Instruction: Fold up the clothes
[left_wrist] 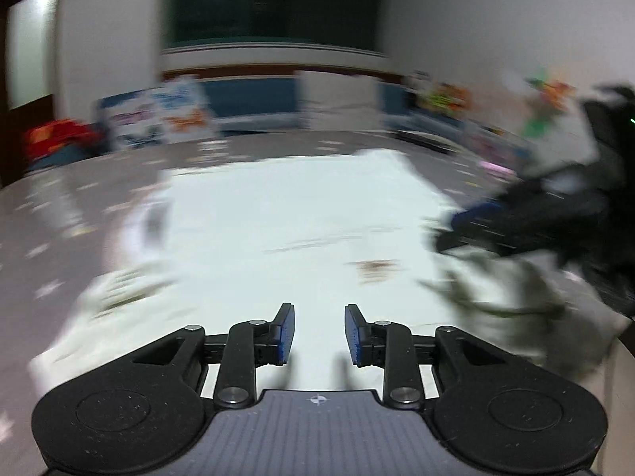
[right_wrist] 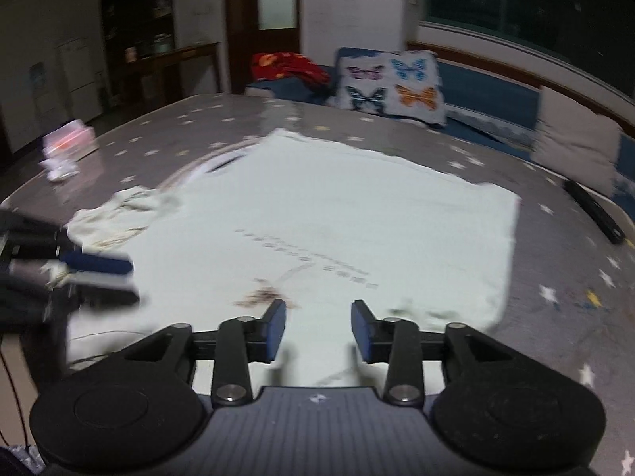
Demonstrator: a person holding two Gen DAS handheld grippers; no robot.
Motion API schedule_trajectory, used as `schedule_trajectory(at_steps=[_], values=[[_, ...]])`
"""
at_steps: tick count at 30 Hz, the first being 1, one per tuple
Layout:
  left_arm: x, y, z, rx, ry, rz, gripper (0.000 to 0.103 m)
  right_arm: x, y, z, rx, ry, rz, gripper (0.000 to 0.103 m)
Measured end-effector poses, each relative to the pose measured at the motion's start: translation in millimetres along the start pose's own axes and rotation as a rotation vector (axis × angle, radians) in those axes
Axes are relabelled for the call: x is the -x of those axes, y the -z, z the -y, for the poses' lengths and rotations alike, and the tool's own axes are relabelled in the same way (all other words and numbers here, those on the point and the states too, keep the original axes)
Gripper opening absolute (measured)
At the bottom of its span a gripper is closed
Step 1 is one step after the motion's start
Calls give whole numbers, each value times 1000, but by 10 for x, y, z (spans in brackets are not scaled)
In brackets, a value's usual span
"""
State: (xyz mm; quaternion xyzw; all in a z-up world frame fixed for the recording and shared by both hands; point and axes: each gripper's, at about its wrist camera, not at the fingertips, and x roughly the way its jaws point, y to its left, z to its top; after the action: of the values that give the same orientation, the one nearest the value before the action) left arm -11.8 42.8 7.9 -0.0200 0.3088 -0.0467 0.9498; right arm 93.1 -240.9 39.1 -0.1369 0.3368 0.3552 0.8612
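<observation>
A white garment lies spread flat on a grey star-patterned bed cover, with faint print near its middle and a crumpled sleeve at its left. It also shows, blurred, in the left wrist view. My right gripper is open and empty just above the garment's near edge. My left gripper is open and empty above the garment's near part. The left gripper appears at the left of the right wrist view. The right gripper appears, blurred, at the right of the left wrist view.
A butterfly-print pillow and a red cloth lie at the far side. A beige cushion and a black remote lie at the right. A pink box sits on the far left of the bed cover.
</observation>
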Motion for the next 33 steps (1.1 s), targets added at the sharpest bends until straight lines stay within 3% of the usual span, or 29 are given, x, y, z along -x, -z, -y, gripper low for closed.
schedule_trajectory(at_steps=[5, 9, 19, 21, 23, 25, 33], values=[[201, 129, -685, 167, -220, 1, 43, -116, -115, -422, 83, -80, -18, 43], [292, 220, -1114, 272, -300, -18, 45, -267, -200, -748, 148, -137, -42, 46], [202, 266, -1254, 318, -246, -21, 39, -601, -327, -1474, 255, -266, -65, 47], [187, 277, -1242, 314, -238, -17, 32, -631, -312, -1582, 279, -276, -71, 47], [177, 280, -1247, 319, -225, -14, 18, -634, -279, -1667, 311, -272, -73, 47], [182, 289, -1263, 334, -207, -12, 15, -634, -246, -1748, 342, -267, -74, 47], [249, 341, -1208, 365, -207, -8, 18, -624, -204, -1813, 347, -244, -61, 47]])
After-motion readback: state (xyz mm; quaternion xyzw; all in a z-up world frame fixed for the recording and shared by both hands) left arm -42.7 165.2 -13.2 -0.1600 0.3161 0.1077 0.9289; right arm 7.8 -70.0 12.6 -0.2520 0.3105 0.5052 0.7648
